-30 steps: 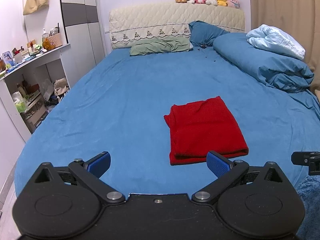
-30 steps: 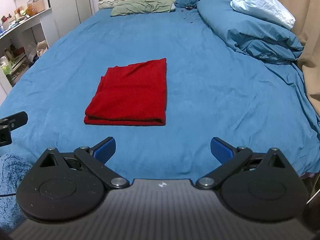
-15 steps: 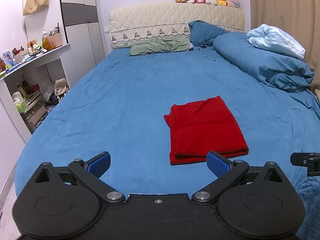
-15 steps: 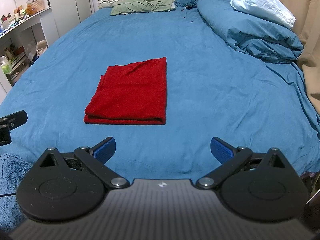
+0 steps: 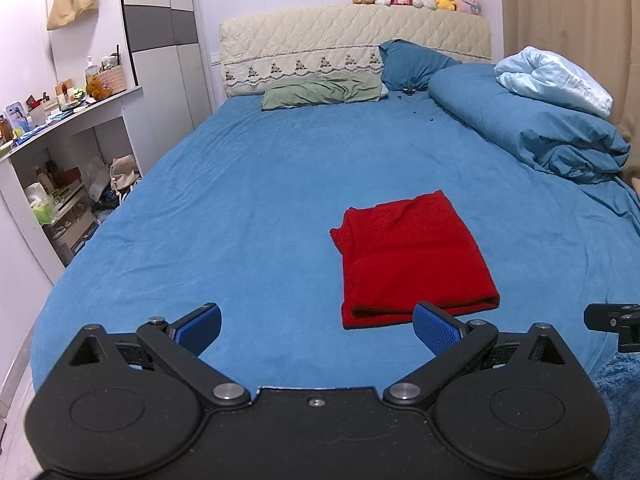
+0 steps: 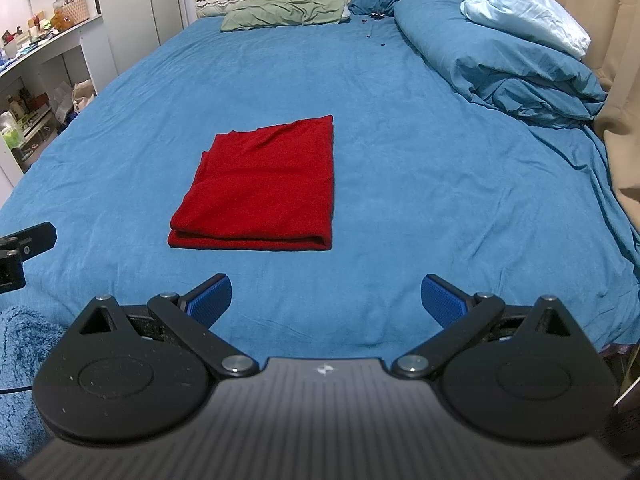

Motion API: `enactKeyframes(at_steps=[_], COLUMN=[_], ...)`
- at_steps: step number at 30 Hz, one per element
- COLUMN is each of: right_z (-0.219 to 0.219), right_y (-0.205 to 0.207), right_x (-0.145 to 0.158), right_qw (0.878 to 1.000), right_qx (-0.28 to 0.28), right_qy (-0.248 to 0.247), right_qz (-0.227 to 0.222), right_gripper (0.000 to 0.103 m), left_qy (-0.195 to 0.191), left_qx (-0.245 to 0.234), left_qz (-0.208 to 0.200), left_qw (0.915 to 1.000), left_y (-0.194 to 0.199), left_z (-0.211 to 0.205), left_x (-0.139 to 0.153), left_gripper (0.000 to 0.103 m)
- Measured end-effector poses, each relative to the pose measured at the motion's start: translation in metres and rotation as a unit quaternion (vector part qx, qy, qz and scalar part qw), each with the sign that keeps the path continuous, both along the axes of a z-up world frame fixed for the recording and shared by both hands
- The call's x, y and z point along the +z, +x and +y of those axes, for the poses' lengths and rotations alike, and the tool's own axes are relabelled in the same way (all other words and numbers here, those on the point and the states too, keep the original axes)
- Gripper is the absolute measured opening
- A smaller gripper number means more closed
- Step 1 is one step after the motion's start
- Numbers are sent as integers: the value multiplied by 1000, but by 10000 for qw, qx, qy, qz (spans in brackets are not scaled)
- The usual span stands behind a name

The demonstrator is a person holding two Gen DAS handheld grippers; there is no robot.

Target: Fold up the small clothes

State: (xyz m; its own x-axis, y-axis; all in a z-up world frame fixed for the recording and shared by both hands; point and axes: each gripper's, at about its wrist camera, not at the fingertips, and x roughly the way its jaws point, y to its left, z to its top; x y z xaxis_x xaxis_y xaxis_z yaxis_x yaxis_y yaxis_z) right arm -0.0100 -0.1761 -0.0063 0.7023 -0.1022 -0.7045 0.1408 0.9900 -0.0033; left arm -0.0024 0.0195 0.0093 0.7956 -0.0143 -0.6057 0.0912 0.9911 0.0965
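On the near part of the bed (image 6: 400, 128), on the blue sheet, we note the red cloth (image 6: 264, 184) lying as a flat rectangle with a doubled edge facing us; we judge it already folded at least once, and laid close to the bed's foot so both tools can reach it without stretching. Its far left corner looks slightly rumpled, the rest smooth. From the left wrist view the cloth (image 5: 412, 256) sits to the right of centre, its near edge just beyond the right blue pad. Our left gripper (image 5: 316, 326) has its jaws spread wide, holding nothing and touching nothing. Our right gripper (image 6: 326, 300) is likewise spread wide and empty, apart from the cloth, over bare sheet. Each tool shows at the edge of the other's view, so we hold them side by side at the foot of the bed. Farther off: a bundled blue duvet (image 6: 504, 64) along the right side, a green pillow (image 6: 284, 12) at the headboard.
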Motion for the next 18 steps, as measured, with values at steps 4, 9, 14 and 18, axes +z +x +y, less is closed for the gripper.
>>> enactKeyframes(at_steps=[4,9,14,18], right_z=[2,3,2,1], right_y=[-1,-1,-1,0], right_x=[0,0,-1,-1], right_qw=[10000,10000,10000,10000], right_qx=[-12,-6,5,4], right_qy=[6,8,4,-8], right_qz=[6,9,24,36], right_gripper=[103,103,103,103], left_qy=[-55,-158,-259,-286], left_qx=[7,18,23,41], left_qz=[-20,-9,50,6], left_qw=[10000,9999,9996,9996], left_y=[-1,-1,0,1], left_z=[2,3,5,6], left_x=[1,1,0,-1], left_gripper=[103,103,103,103])
